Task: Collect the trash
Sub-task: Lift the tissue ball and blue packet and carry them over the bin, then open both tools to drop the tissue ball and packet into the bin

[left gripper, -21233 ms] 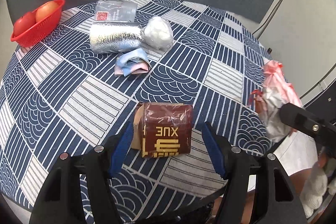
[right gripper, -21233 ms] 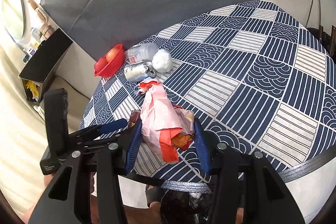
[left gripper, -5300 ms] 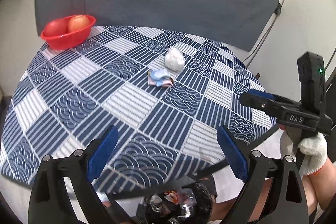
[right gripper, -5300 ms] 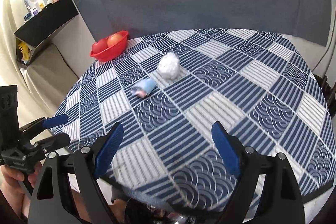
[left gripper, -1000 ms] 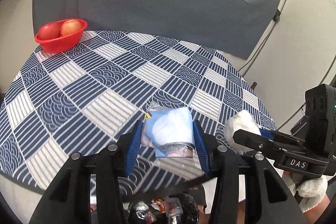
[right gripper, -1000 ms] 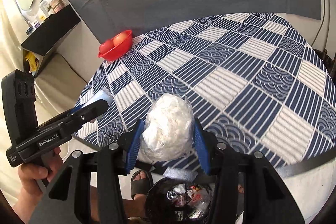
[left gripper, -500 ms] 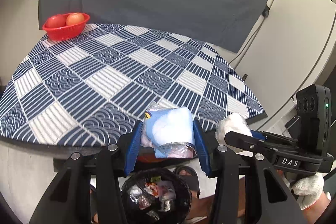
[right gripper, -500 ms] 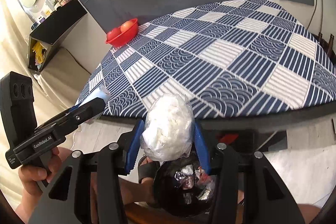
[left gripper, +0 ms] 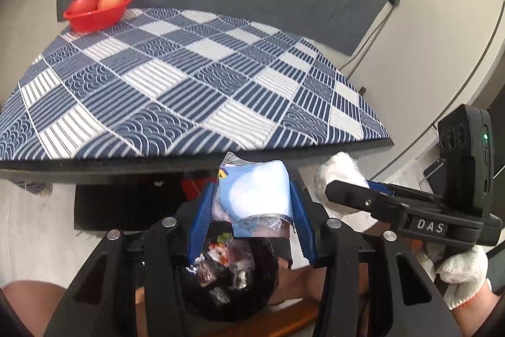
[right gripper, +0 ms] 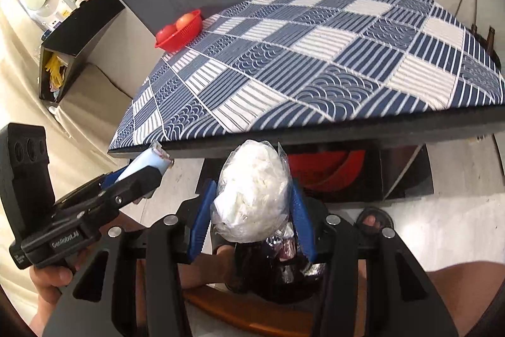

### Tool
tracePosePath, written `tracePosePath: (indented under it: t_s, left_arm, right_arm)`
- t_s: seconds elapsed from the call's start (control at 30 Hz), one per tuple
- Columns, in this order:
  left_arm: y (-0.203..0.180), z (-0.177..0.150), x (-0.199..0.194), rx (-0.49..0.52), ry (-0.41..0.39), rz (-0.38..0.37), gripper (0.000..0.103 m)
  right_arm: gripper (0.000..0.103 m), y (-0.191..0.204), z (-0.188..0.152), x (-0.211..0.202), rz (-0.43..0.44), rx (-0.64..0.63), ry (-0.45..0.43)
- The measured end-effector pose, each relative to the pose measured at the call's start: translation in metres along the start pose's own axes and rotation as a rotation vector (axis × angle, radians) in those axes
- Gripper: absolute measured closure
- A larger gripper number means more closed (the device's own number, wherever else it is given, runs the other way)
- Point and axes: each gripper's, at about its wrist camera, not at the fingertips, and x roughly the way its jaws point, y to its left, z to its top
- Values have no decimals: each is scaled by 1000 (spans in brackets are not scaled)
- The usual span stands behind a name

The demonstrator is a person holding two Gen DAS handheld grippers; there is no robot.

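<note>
Both pieces of trash have come off the table since five seconds ago and now hang past its near edge, over the black trash bag below. That light blue packet sits clamped between the blue pads of the left gripper, flat face to the camera, crumpled clear film at its lower edge, a small yellow mark at its top left corner. Its long axis I cannot tell. Over on the right wrist view, the white wad in clear plastic is squeezed by the right gripper, standing upright, long axis running up the frame. Both grippers tilt steeply downward side by side. A white-gloved hand holds the right one, which reads "DAS" on its side; a bare hand holds the left, its label too blurred to read. Behind, the table wears a blue and white patterned cloth, with a red basket of fruit at its far corner.
</note>
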Motion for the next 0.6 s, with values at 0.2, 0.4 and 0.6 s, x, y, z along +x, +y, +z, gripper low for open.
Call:
tracePosePath:
  t_s: [0.2, 0.4, 0.6]
  left_arm:
    - [5, -12, 15, -45, 90, -4, 57]
    - [4, -25, 30, -61, 179, -2, 57]
    - [15, -35, 55, -120, 298, 0, 57]
  right_arm:
    - [55, -9, -10, 12, -4, 68, 91]
    - [55, -16, -16, 28, -44, 106, 170]
    - [55, -31, -20, 53, -62, 179, 277]
